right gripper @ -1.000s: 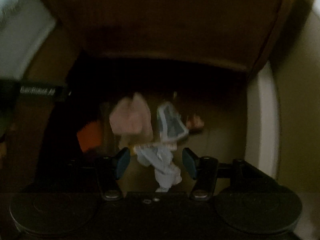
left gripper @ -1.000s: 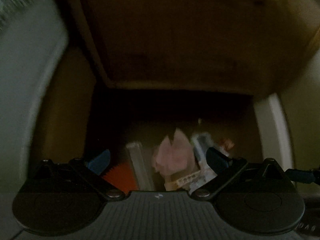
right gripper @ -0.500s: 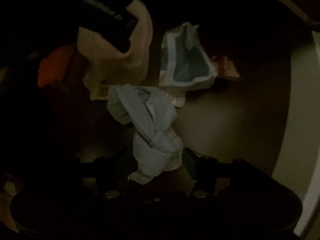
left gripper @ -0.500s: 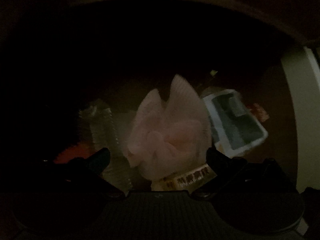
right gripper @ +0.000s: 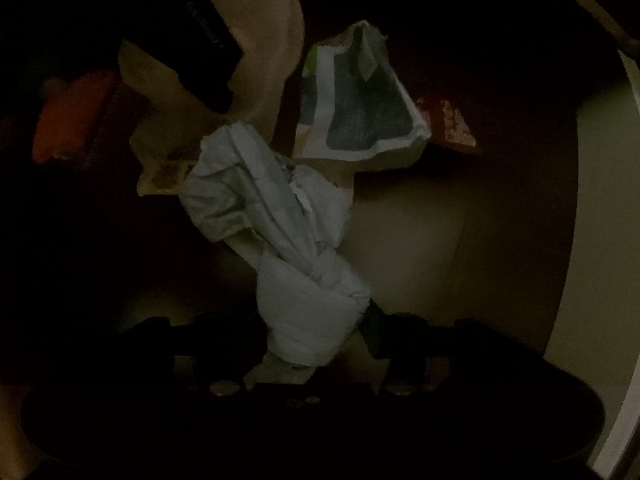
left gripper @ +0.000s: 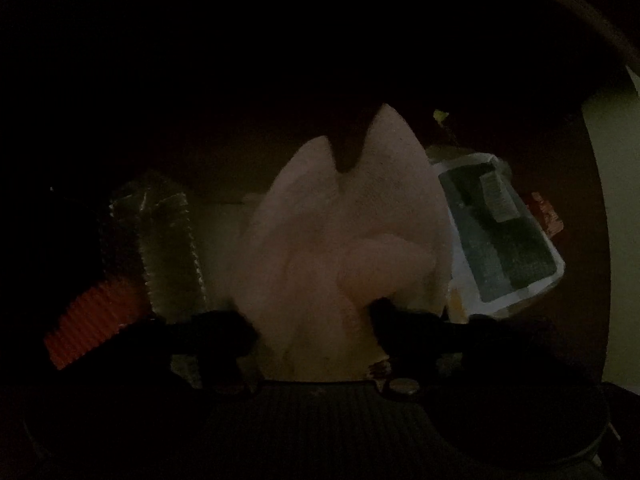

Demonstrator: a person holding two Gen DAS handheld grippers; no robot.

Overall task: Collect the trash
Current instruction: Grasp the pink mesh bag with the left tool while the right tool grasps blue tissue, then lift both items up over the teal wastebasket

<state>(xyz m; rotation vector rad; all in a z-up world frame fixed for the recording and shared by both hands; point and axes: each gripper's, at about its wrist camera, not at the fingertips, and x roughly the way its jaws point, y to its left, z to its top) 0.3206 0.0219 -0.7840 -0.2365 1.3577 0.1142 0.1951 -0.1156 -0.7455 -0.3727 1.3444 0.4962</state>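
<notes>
Dark everywhere, like both cameras were poking down into a brown cardboard box (right gripper: 420, 216) with hardly any light, so the trash at the bottom was about all you could make out. Left claw (left gripper: 310, 320) was pinching a pale pink crumpled tissue (left gripper: 344, 232), its fingers pressed into the lower part from both sides while the two pointed tips of the tissue stuck up in front of the lens. Right claw (right gripper: 316, 328) had the same deal going with a light blue-grey crumpled wad of paper (right gripper: 280, 216): the bottom of the wad sat squeezed between the fingers and the rest twisted upward, away from the camera. In the right view you could also see the left claw's dark body crossing the pink tissue at the upper left. Lying loose on the box floor: a white-bordered dark green snack wrapper (left gripper: 504, 232) just right of the pink tissue, a small red shiny wrapper scrap (left gripper: 546, 216) past that, a clear ribbed plastic bottle (left gripper: 168, 240) on the left, and a ridged orange-red piece (left gripper: 92, 320) beside the bottle, partly hidden behind the left claw. A pale wall or edge (right gripper: 600, 240) curved along the far right.
</notes>
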